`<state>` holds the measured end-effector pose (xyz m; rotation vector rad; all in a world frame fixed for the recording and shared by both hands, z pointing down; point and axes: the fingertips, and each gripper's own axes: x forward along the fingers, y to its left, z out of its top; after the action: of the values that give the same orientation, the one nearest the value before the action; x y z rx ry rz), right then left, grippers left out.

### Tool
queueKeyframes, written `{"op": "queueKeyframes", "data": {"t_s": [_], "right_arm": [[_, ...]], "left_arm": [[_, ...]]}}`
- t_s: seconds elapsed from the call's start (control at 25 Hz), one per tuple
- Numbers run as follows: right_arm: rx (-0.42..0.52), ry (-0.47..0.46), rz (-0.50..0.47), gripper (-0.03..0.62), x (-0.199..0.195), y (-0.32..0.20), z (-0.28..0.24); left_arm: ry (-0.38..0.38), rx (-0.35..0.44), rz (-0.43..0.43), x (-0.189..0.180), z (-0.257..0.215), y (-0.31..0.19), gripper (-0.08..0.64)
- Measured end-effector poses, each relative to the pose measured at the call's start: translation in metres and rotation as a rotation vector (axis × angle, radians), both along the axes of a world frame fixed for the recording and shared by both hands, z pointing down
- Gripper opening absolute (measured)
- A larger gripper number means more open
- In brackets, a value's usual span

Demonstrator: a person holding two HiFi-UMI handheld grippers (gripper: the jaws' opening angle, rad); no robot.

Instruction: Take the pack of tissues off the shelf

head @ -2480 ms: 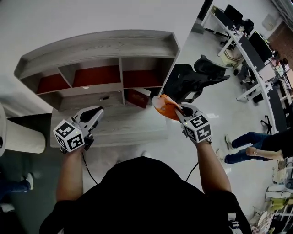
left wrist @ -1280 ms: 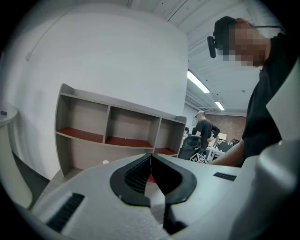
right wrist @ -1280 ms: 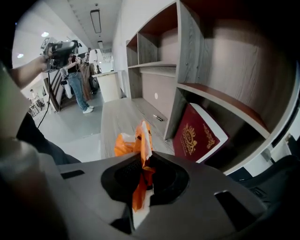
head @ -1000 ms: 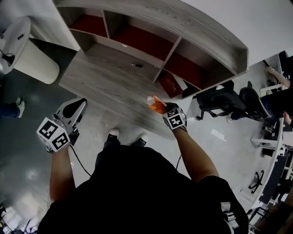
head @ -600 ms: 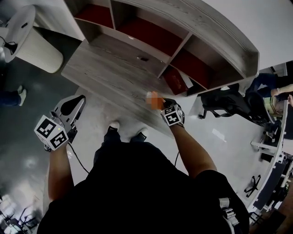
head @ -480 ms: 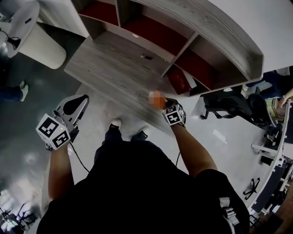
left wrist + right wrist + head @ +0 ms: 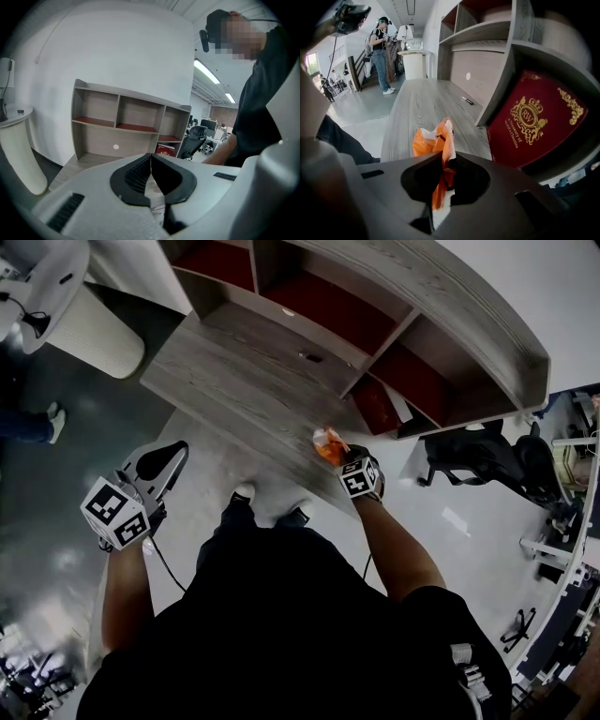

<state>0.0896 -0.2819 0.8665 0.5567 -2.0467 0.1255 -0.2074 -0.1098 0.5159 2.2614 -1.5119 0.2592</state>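
The orange and white pack of tissues (image 7: 329,444) (image 7: 433,140) hangs crumpled over the near right part of the grey wooden desk (image 7: 230,385), pinched in my right gripper (image 7: 345,455) (image 7: 443,164), whose jaws are shut on its wrapper. It is out of the shelf unit (image 7: 431,301), just in front of the lower right compartment. My left gripper (image 7: 161,457) (image 7: 150,161) is held low at the left over the floor, away from the desk, its jaws shut with nothing between them.
A dark red book (image 7: 536,123) leans in the lower right compartment, close beside the pack. A small dark pen (image 7: 467,100) lies on the desk. A white round stand (image 7: 80,320) is at the left, a black office chair (image 7: 487,460) at the right. A person (image 7: 383,56) stands far off.
The pack of tissues has stayed shut in my right gripper, edging slightly right and down by the desk's near edge. My left gripper has drifted a little to the right.
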Motion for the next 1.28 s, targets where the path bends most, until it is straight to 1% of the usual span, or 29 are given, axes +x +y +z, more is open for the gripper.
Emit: {"op": "queueKeyframes", "data": {"t_s": [0.04, 0.12, 0.2, 0.32, 0.4, 0.48, 0.56, 0.72, 0.84, 0.96, 1.04, 1.16, 1.28], "right_arm": [[0.0, -0.005, 0.005, 0.026, 0.0, 0.0, 0.0], [-0.004, -0.013, 0.014, 0.06, -0.001, -0.001, -0.002], [-0.003, -0.022, 0.007, 0.068, -0.002, 0.0, -0.004], [-0.013, -0.046, -0.01, 0.125, -0.004, 0.004, -0.008], [-0.031, -0.065, -0.013, 0.151, -0.003, 0.008, -0.01], [-0.063, -0.089, 0.001, 0.197, -0.002, 0.012, -0.01], [-0.091, -0.115, 0.01, 0.222, 0.001, 0.017, -0.011], [-0.113, -0.138, 0.004, 0.239, 0.008, 0.029, -0.016], [-0.11, -0.144, 0.022, 0.241, 0.019, 0.034, -0.021], [-0.099, -0.168, 0.07, 0.244, 0.034, 0.034, -0.031], [-0.083, -0.19, 0.135, 0.244, 0.048, 0.032, -0.043], [-0.04, -0.25, 0.242, 0.245, 0.067, 0.024, -0.067], [0.0, -0.295, 0.327, 0.245, 0.085, 0.019, -0.091]], "left_arm": [[0.001, -0.001, 0.003, 0.0, 0.0, -0.001, 0.018], [0.001, -0.003, 0.012, 0.0, 0.001, -0.003, 0.018], [0.0, -0.001, 0.022, 0.0, 0.001, -0.007, 0.018], [0.0, 0.007, 0.04, 0.001, -0.002, -0.012, 0.018], [-0.003, 0.01, 0.054, 0.002, -0.004, -0.016, 0.018], [-0.004, 0.013, 0.064, 0.002, -0.005, -0.02, 0.018], [-0.003, 0.015, 0.073, 0.002, -0.006, -0.026, 0.018], [0.0, 0.021, 0.107, 0.004, -0.008, -0.037, 0.017], [0.002, 0.025, 0.143, 0.01, -0.009, -0.046, 0.018], [0.001, 0.039, 0.188, 0.018, -0.012, -0.057, 0.017], [0.004, 0.052, 0.224, 0.024, -0.014, -0.065, 0.018], [0.007, 0.068, 0.276, 0.034, -0.021, -0.078, 0.017], [0.016, 0.084, 0.317, 0.044, -0.026, -0.087, 0.017]]}}
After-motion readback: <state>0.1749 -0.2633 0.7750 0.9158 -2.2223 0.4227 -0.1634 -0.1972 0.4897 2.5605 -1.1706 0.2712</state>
